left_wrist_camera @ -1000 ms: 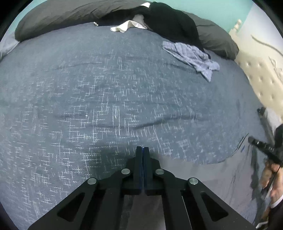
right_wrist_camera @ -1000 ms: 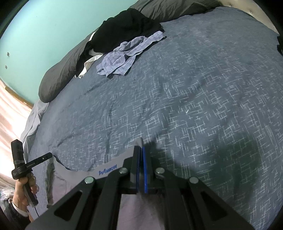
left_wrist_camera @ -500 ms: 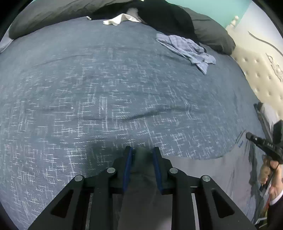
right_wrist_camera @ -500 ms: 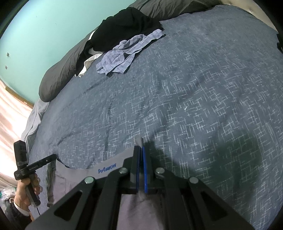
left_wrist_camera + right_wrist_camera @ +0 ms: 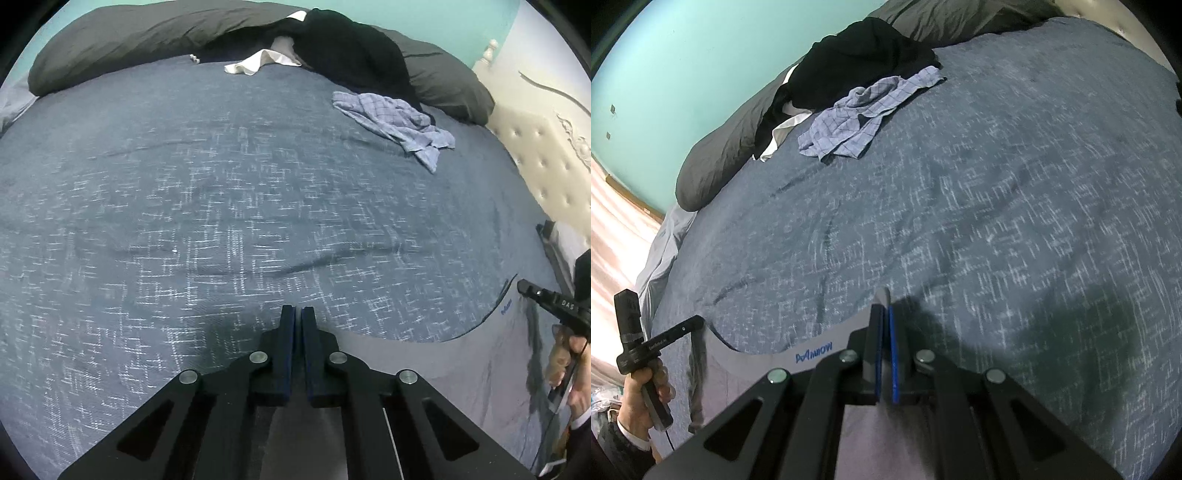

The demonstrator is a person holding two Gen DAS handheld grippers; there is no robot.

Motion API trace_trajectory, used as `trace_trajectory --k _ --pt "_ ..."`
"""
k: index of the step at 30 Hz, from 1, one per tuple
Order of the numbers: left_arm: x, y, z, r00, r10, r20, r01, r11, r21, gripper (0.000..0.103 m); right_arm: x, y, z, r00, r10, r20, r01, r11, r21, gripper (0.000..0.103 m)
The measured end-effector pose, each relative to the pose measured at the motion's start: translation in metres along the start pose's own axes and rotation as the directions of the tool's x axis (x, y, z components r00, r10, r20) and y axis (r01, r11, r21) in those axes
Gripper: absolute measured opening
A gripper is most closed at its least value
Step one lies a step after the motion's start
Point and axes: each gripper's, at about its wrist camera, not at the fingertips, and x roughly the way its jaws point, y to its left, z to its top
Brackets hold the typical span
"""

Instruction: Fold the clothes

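A grey garment (image 5: 461, 369) with a blue logo (image 5: 813, 356) hangs stretched between my two grippers over the near edge of the bed. My left gripper (image 5: 298, 313) is shut on one end of its upper edge, and the cloth runs down beneath its fingers. My right gripper (image 5: 884, 306) is shut on the other end, with a tip of grey fabric poking out past its fingers. Each wrist view shows the other gripper at the side: the right gripper (image 5: 522, 286) and the left gripper (image 5: 696, 322), both in a person's hands.
The blue speckled bedspread (image 5: 221, 184) spreads ahead. At its far end lie a crumpled blue checked garment (image 5: 399, 125), a black garment (image 5: 351, 44), a white one (image 5: 255, 62) and dark pillows (image 5: 129, 37). A cream tufted headboard (image 5: 546, 166) stands at the right.
Half a second ago the left gripper stood open around the grey fabric; now it is shut on it again. The right gripper stayed shut on the garment and barely moved.
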Motion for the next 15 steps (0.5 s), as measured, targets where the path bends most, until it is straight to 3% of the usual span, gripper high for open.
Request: trace_trajectory --k 8,12,13,15 --pt "0.012 0.002 -0.001 0.999 0.022 -0.036 -0.023 1.000 -0.017 0.004 0.017 0.003 0.008 0.999 -0.014 -0.040 0.014 1.000 -0.002 0.003" --pt "0.010 0.006 -0.002 0.999 0.034 -0.042 -0.035 0.999 -0.030 0.008 0.022 -0.005 0.008 0.998 -0.013 -0.065 0.016 0.999 0.052 0.007" --pt "0.007 0.008 -0.002 0.999 0.036 -0.039 -0.038 0.999 -0.036 0.010 0.020 -0.008 0.008 0.998 -0.015 -0.061 0.020 0.997 0.074 0.009" --pt "0.002 0.011 -0.003 0.999 0.042 -0.035 -0.044 0.998 -0.047 0.030 0.015 -0.015 0.009 0.999 -0.024 -0.040 0.029 0.993 0.116 0.018"
